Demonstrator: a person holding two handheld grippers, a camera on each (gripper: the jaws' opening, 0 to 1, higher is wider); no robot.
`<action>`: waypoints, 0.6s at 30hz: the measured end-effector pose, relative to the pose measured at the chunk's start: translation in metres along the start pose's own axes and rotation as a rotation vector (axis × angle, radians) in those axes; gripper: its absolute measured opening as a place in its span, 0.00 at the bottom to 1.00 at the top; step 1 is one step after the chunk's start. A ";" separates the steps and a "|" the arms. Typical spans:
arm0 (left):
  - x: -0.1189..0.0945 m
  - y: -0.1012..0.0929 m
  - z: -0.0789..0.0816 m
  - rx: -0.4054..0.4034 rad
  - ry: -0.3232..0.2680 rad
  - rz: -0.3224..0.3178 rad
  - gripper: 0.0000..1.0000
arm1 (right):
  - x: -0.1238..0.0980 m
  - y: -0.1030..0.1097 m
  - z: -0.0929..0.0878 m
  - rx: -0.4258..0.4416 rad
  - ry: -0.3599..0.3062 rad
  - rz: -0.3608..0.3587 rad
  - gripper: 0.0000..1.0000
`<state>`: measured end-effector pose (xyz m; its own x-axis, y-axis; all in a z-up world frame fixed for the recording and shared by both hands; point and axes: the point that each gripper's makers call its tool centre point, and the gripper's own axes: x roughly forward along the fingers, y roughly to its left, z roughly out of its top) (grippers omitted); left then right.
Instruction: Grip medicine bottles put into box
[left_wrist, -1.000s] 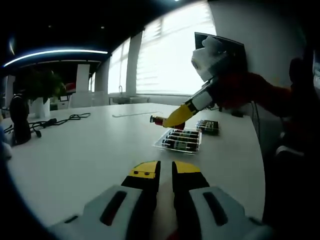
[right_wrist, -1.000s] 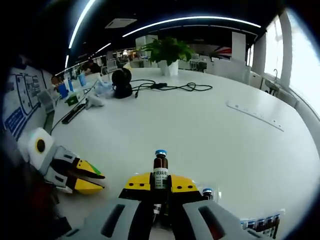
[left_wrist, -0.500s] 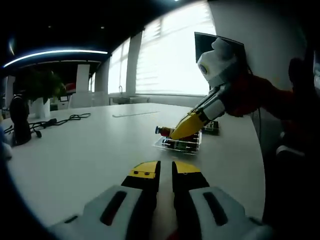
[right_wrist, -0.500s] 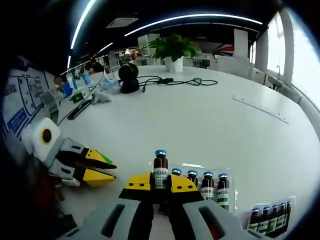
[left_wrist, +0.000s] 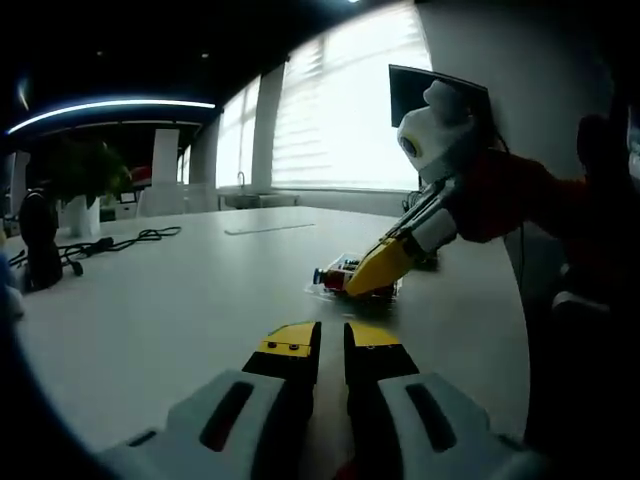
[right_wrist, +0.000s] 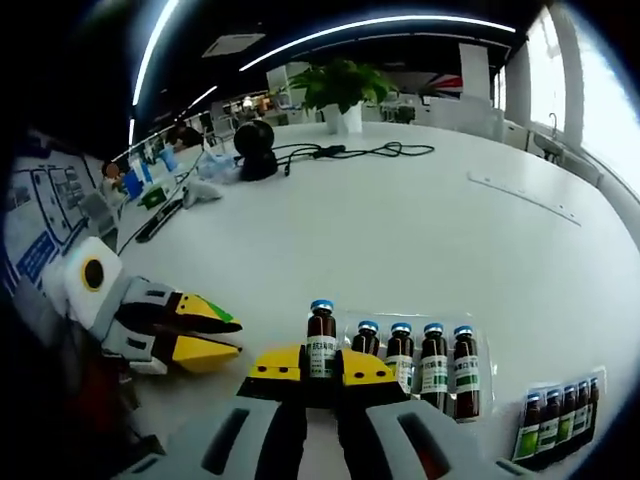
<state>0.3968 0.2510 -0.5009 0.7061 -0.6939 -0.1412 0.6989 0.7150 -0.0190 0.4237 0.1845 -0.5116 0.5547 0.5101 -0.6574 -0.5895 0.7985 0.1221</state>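
On the white table (right_wrist: 420, 220), at about 6 o'clock in the right gripper view, the right gripper (right_wrist: 320, 368) clenches a brown medicine bottle (right_wrist: 321, 338) with a blue cap, held upright between its yellow-tipped jaws. Just beside it toward 4 o'clock lies a clear tray (right_wrist: 478, 345) holding four more bottles (right_wrist: 421, 355) in a row, caps pointing away from the camera. Farther out at 4 o'clock sits a second pack of small bottles (right_wrist: 558, 422). At 8 o'clock the left gripper (right_wrist: 205, 336) rests low over the table, its yellow tips a little apart. Toward 12 o'clock stand a potted plant (right_wrist: 340, 88), a black round device (right_wrist: 255, 148) and a black cable (right_wrist: 355, 152). In the left gripper view, the left gripper (left_wrist: 332, 352) points across the table (left_wrist: 170, 300) with its jaws nearly together and nothing between them. At 2 o'clock the right gripper (left_wrist: 372, 272) comes in from the right, held by a person's red sleeve (left_wrist: 510, 190), its tips down over the clear tray (left_wrist: 345, 275) with the blue-capped medicine bottle (left_wrist: 328, 276) in its grasp.
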 end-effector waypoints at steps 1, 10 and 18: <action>0.000 0.000 0.000 0.000 0.000 0.000 0.04 | 0.000 0.000 -0.001 0.007 0.004 -0.001 0.07; 0.000 0.000 0.000 -0.001 0.000 0.000 0.04 | 0.001 0.001 -0.002 0.056 0.005 -0.010 0.07; -0.001 0.000 -0.001 0.000 -0.001 0.001 0.04 | 0.000 -0.001 -0.001 0.060 -0.018 -0.031 0.07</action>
<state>0.3960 0.2516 -0.5013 0.7065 -0.6936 -0.1407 0.6985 0.7153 -0.0189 0.4235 0.1837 -0.5123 0.5830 0.4897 -0.6483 -0.5355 0.8317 0.1468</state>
